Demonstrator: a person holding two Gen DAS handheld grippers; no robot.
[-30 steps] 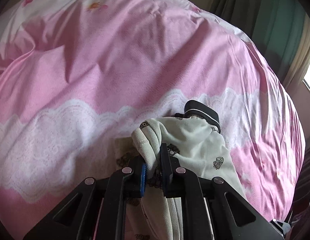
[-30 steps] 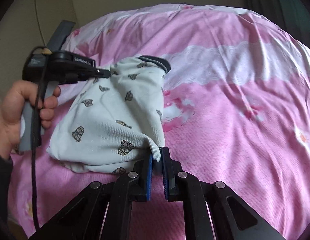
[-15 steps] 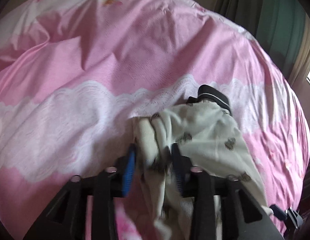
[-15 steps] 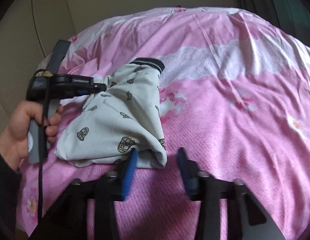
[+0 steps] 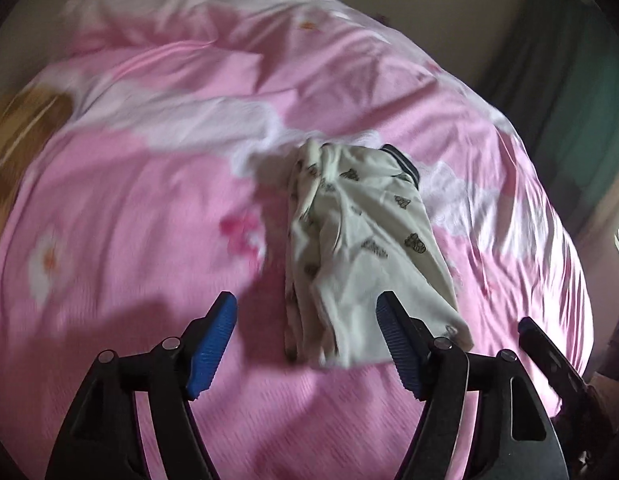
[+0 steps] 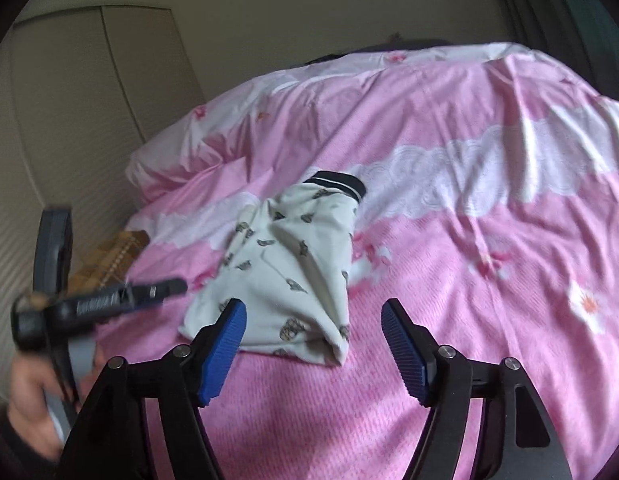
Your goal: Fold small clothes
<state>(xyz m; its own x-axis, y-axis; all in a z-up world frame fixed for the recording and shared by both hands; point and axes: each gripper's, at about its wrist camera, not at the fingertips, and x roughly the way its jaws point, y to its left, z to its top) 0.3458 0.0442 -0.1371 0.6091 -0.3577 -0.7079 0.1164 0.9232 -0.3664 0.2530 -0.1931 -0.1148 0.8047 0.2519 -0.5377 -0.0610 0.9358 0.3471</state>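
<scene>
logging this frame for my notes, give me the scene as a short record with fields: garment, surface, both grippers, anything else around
garment: cream printed garment with dark striped cuff, lying bunched on the bed, held by neither gripper
surface: pink floral duvet
left gripper: open, empty, near the garment's edge
right gripper: open, empty, just short of the garment
background: beige wardrobe, green curtain
image quality: motion blur in both views

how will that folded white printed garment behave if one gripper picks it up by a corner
The garment would probably droop and unfold: it is thin, creased cloth lying in loose layers on the pink bedspread. It looks light, and pushing would likely bunch it rather than slide it.
</scene>
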